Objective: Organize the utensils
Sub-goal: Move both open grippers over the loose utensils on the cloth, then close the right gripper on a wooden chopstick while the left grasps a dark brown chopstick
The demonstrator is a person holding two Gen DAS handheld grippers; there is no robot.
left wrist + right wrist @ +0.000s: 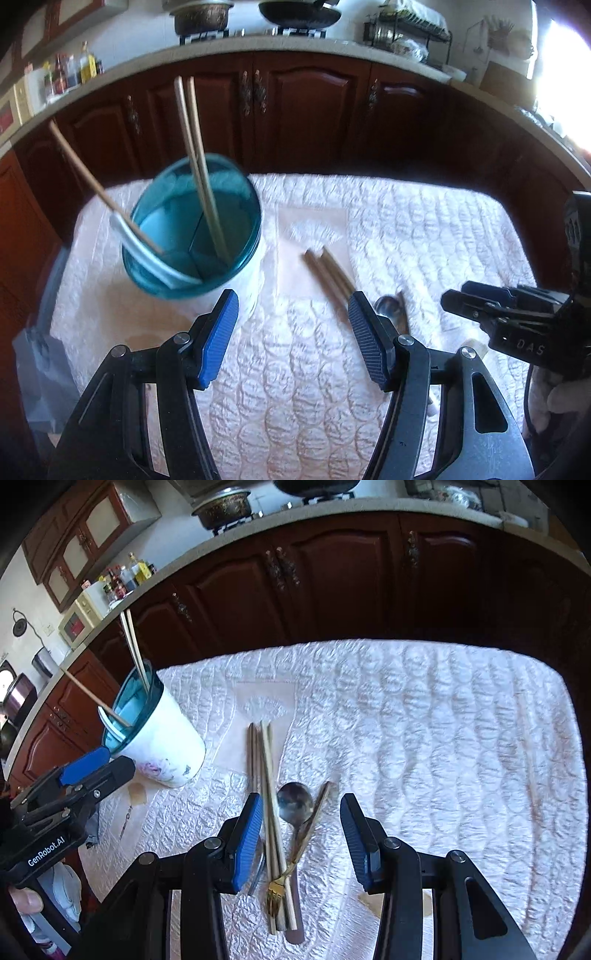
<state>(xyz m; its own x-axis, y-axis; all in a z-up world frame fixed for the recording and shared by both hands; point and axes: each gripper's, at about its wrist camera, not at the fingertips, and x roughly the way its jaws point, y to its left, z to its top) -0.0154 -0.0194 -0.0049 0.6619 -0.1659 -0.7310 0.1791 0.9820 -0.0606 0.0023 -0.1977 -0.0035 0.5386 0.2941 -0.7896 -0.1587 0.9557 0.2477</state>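
Blue-padded, the right gripper stands at the bottom centre with jaws apart and empty, over loose chopsticks, a metal spoon and a gold fork on the quilted cloth. At left, the left gripper also gapes empty beside the teal-rimmed utensil holder, which holds chopsticks and a white spoon.

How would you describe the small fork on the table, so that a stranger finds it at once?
On the white quilted cloth, look right of the utensil holder at the loose pile between the right gripper's fingers. The fork lies nearest the camera; it alone is gold with tines, unlike the chopsticks and steel spoon.
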